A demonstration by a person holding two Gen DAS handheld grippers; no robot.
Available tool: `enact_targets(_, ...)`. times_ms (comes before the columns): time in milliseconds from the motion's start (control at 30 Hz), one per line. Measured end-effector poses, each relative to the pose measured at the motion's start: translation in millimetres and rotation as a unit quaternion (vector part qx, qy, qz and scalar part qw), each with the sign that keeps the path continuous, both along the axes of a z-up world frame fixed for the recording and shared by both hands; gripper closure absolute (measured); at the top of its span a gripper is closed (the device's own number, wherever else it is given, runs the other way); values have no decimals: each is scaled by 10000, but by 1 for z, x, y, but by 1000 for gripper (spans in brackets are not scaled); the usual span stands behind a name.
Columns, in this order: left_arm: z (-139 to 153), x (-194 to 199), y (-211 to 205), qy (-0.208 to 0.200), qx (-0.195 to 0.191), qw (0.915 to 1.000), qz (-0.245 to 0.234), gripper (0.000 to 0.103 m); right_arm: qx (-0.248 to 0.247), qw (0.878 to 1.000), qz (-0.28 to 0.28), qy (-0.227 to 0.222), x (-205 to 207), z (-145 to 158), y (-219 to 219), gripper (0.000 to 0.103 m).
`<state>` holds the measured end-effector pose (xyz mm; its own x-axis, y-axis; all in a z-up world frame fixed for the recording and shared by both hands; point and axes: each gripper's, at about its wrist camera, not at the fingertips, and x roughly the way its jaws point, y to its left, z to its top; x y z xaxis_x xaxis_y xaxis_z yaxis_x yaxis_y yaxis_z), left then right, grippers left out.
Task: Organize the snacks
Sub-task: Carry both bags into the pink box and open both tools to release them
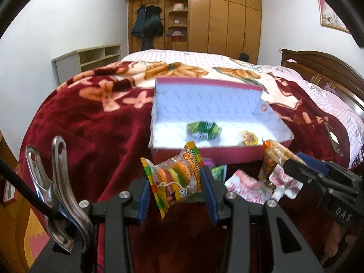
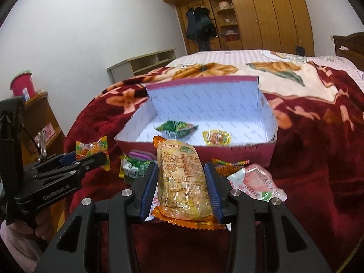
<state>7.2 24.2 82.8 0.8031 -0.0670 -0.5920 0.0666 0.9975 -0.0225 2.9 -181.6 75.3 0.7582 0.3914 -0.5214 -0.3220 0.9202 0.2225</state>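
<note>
My left gripper (image 1: 175,188) is shut on a burger gummy packet (image 1: 175,179), held up in front of the box. The same gripper (image 2: 91,159) and gummy packet (image 2: 93,150) show at the left of the right wrist view. My right gripper (image 2: 180,173) is shut on a long orange-edged snack packet (image 2: 182,182), also visible as a packet (image 1: 273,154) in that gripper (image 1: 293,161) from the left wrist. An open maroon box (image 2: 204,104) with white lining sits on the blanket just beyond both grippers. Inside lie a green packet (image 2: 176,128) and a small yellow packet (image 2: 216,137).
Loose snacks lie on the red flowered blanket before the box: a green packet (image 2: 134,168), a purple item (image 2: 140,154), a pink-white packet (image 2: 257,182). A phone (image 1: 333,138) lies at the bed's right. A pink cup (image 2: 21,86) stands on a nightstand at left.
</note>
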Motion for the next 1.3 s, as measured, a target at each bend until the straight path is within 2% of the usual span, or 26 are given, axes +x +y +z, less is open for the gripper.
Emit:
enact_targets(367, 26, 30, -8, -296, 22, 9995, -97, 60, -55, 9999, -128, -68, 19, 17, -12, 60)
enact_targets(667, 34, 63, -13, -333, 39, 9993, -136, 60, -184, 9992, -303, -199, 49, 33, -18, 60)
enact_targets(1000, 30, 105, -13, -201, -52, 9997, -99, 60, -288, 9986, -416, -148, 88, 37, -19, 60)
enact_targets(1300, 13, 139, -23, 70, -99, 9999, -97, 60, -439, 9974, -563, 63, 124, 21, -17, 60)
